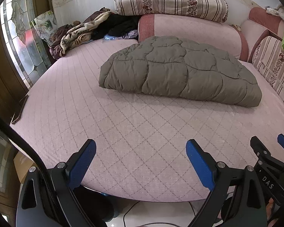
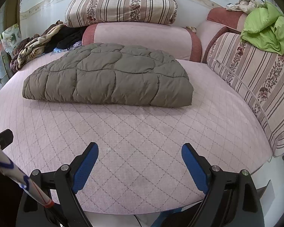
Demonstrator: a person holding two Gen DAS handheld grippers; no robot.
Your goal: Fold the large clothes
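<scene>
Folded olive quilted coat (image 1: pixel 179 70) lying mid-frame on the pink quilted bed (image 1: pixel 123 132), left tool (image 1: pixel 141 162) and right tool (image 2: pixel 140 165) both released, empty, low in frame, well apart from coat, striped cushion (image 2: pixel 121 5) at top.

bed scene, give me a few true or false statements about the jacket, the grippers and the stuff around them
1. The grey quilted jacket lies folded on the pink bed cover. True.
2. The left gripper is shut on the jacket. False: its jaws stand open over bare cover, apart from the jacket.
3. The right gripper is open and holds nothing. True.
4. A green garment lies on the bed cover beside the jacket. False: it sits up on the striped bedding at the right.
5. A striped pillow rests on top of the pink bolster behind the jacket. True.
</scene>
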